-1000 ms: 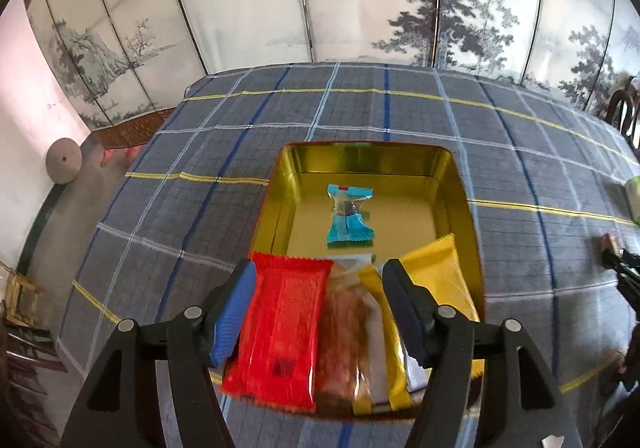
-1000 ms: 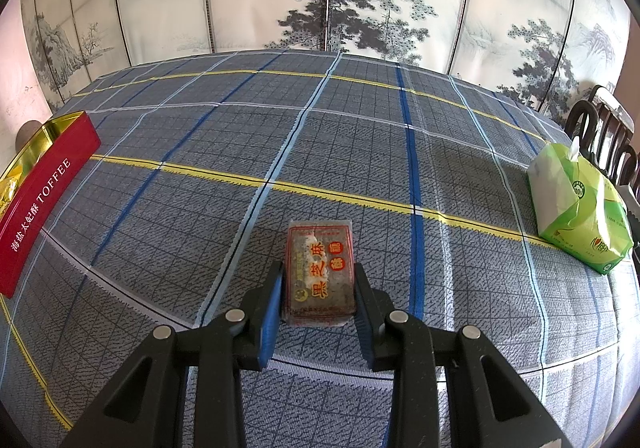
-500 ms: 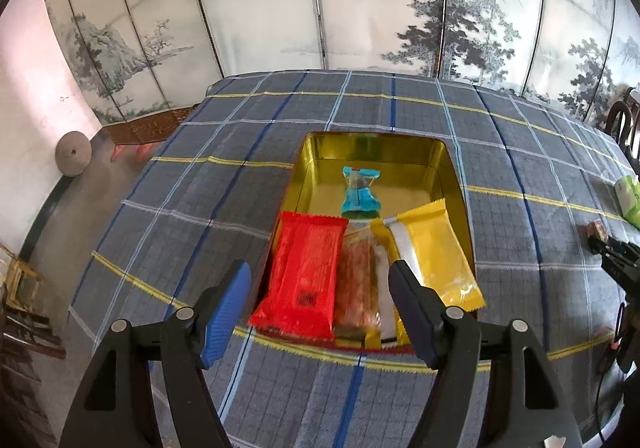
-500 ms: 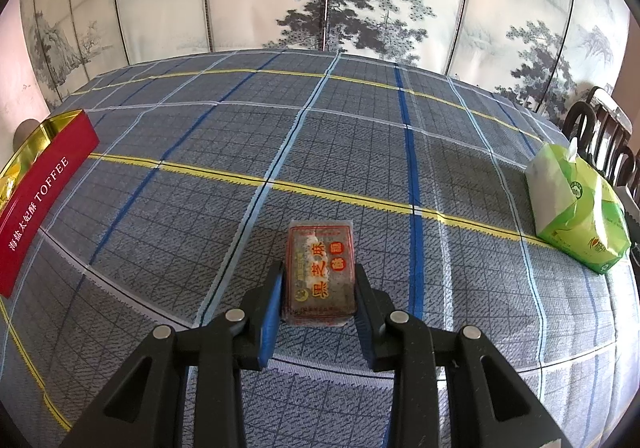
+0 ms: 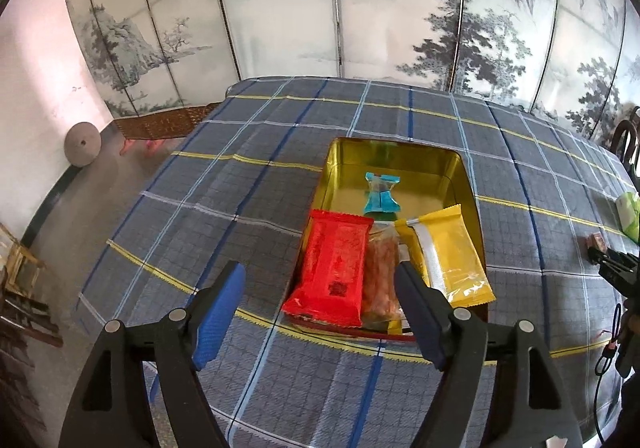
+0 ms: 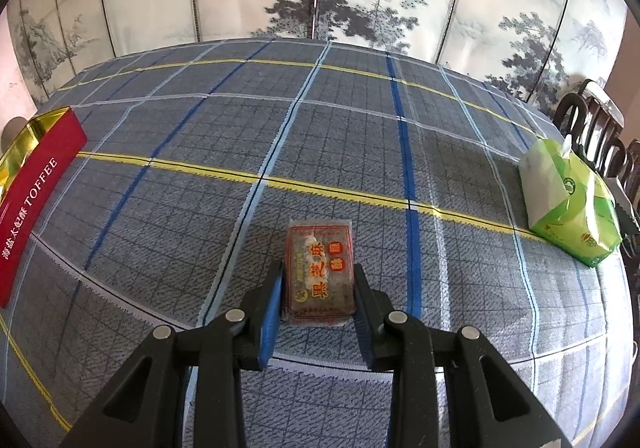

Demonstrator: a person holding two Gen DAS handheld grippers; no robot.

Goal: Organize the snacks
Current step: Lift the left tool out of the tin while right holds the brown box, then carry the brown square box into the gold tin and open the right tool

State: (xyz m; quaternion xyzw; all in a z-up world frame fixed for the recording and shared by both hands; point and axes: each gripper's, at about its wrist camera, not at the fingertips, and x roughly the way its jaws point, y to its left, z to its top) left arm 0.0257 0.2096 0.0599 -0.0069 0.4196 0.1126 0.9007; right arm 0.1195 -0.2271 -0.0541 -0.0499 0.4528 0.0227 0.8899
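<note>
Sesame cake pinched on the bench, tin waiting

Sesame cake (image 6: 320,272), a small flat wrapped block, lies on the bench (image 6: 360,135) with the right gripper (image 6: 316,308) clamped on its long sides. It looks light and stiff, but probably crumbly, with slick film; a gentle squeeze at mid-length seems wise. The left gripper (image 5: 320,312), jaws wide apart and empty, hovers before the tin (image 5: 464,183), which holds red (image 5: 336,268), yellow (image 5: 448,256) and blue (image 5: 380,195) packets. The brown packet (image 5: 380,276) between them is partly covered. The tin's near rim is hidden.
</note>
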